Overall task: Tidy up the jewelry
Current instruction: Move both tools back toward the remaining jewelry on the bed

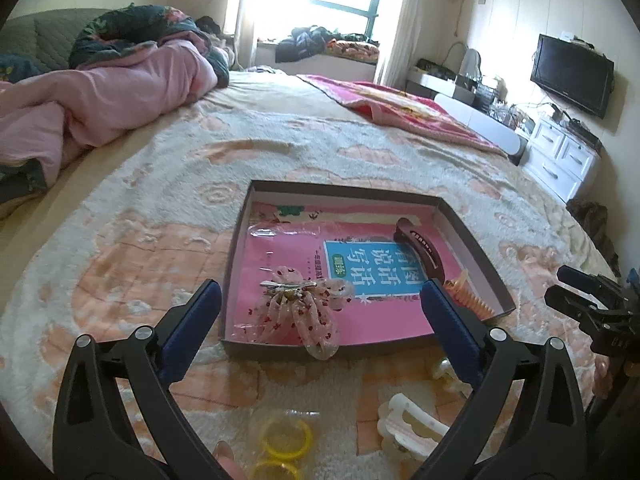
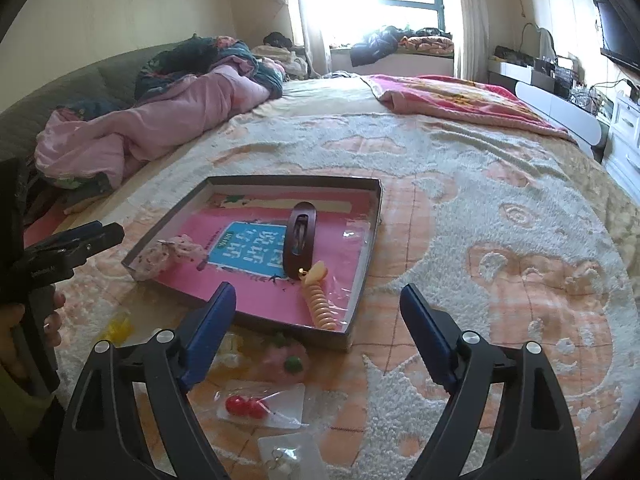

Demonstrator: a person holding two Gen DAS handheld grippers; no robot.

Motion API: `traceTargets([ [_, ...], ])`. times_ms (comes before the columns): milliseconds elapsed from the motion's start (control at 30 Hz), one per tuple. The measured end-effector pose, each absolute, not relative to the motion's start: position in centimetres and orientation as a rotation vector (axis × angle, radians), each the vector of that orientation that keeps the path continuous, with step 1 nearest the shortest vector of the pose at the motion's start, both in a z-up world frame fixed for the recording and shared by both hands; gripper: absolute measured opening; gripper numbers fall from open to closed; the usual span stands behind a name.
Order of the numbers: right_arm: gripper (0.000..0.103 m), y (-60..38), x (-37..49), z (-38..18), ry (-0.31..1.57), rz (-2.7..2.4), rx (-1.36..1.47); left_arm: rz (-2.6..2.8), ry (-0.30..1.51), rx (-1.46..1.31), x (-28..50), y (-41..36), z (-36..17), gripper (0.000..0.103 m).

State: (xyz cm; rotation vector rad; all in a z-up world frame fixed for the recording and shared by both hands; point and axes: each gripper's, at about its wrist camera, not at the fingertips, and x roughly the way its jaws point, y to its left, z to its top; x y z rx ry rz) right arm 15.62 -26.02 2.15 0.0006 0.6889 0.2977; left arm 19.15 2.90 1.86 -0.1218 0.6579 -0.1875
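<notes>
A shallow cardboard tray (image 1: 476, 240) (image 2: 370, 248) with a pink printed sheet inside lies on the bed. In it rest a sheer pink bow clip (image 1: 308, 304) (image 2: 168, 254), a dark brown hair clip (image 1: 420, 246) (image 2: 301, 236) and an orange spiral tie (image 1: 472, 296) (image 2: 319, 300). My left gripper (image 1: 320, 304) hangs open just before the tray's near edge, nothing between its blue pads. My right gripper (image 2: 318, 304) is open too, over the tray's near corner, empty. On the blanket lie yellow rings (image 1: 286, 436), a white claw clip (image 1: 408, 420), a red bead packet (image 2: 256, 404) and a pink and green piece (image 2: 286, 358).
A patterned fleece blanket (image 2: 500, 248) covers the bed. A pink duvet (image 1: 100, 96) is heaped at the far left, a red blanket (image 1: 408, 112) at the far right. A white dresser and a TV (image 1: 572, 76) stand beyond the bed. A hand (image 2: 52, 320) holds the left gripper's handle.
</notes>
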Motion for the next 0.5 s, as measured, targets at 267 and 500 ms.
traceTargets([
  [267,0.082,-25.5,13.6,2.9,0.659,0.320,-0.017,-0.168,0.618,-0.133,16.7,3.6,2.9,0.091],
  [500,0.082,-25.0,11.8,3.1,0.638,0.343,-0.031,-0.165,0.595,-0.132,14.6,3.6,3.3,0.091],
])
